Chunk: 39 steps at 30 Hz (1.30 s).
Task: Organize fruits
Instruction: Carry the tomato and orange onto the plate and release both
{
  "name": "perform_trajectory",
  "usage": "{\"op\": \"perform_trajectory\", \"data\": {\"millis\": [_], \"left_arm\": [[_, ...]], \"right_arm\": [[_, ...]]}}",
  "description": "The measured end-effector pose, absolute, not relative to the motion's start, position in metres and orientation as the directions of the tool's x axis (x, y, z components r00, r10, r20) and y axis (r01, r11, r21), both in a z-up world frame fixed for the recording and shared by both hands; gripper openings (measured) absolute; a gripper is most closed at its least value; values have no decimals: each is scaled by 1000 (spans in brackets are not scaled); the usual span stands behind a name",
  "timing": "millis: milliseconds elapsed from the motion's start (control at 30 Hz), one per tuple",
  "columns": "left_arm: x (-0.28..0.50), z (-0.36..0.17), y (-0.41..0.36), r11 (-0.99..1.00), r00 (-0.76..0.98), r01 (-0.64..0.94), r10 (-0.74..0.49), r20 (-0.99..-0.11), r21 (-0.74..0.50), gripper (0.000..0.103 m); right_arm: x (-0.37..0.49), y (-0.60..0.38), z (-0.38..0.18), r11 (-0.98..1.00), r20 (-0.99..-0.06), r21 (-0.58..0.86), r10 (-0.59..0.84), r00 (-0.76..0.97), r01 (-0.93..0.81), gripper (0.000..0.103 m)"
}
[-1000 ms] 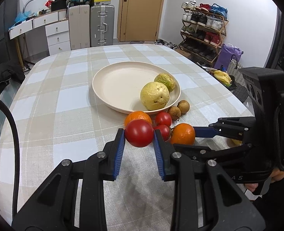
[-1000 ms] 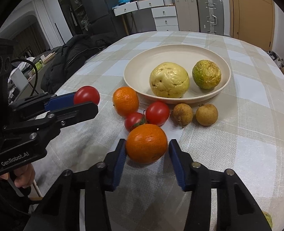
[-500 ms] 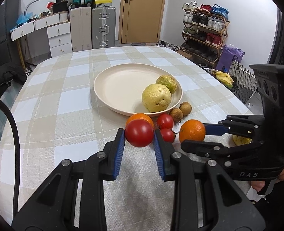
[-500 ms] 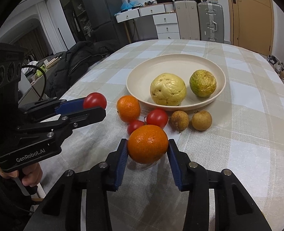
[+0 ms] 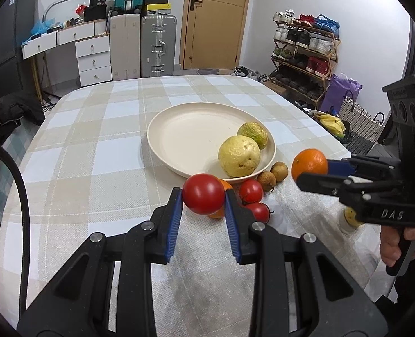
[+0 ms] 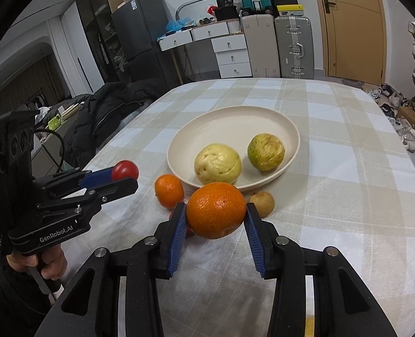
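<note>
With my left gripper (image 5: 204, 200) clamping a tomato (image 5: 203, 193) and my right gripper (image 6: 215, 216) an orange (image 6: 215, 210), I risk colliding them over the plate (image 5: 179, 137) at frame centre.

Orange (image 5: 219, 200) mostly behind tomato (image 5: 203, 193)

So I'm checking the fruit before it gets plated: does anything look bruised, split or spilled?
Nothing stands out. The tomato in the left hand-held gripper and the orange in the right hand-held gripper look whole. The two fruits on the plate have blotchy skin, but nothing is spilled.
</note>
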State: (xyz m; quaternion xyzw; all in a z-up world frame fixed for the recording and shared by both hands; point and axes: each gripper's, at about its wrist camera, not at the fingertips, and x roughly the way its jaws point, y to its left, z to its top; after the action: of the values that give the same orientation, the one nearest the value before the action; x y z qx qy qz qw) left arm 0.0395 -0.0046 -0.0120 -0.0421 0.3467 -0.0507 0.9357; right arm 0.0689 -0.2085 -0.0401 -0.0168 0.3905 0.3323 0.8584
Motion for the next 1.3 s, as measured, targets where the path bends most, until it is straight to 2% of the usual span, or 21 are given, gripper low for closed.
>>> {"op": "perform_trajectory", "data": {"millis": [467, 833, 1300], "left_arm": [[61, -4, 1, 995, 776, 48, -94, -624, -90, 27], [98, -7, 8, 995, 769, 19, -77, -635, -98, 27], [133, -30, 2, 999, 740, 13, -40, -671, -45, 27]], "right_arm": [[100, -216, -20, 788, -665, 258, 564, 490, -559, 42], [142, -200, -30, 799, -697, 298, 556, 453, -523, 42], [160, -189, -43, 813, -737, 299, 529, 421, -499, 42]]}}
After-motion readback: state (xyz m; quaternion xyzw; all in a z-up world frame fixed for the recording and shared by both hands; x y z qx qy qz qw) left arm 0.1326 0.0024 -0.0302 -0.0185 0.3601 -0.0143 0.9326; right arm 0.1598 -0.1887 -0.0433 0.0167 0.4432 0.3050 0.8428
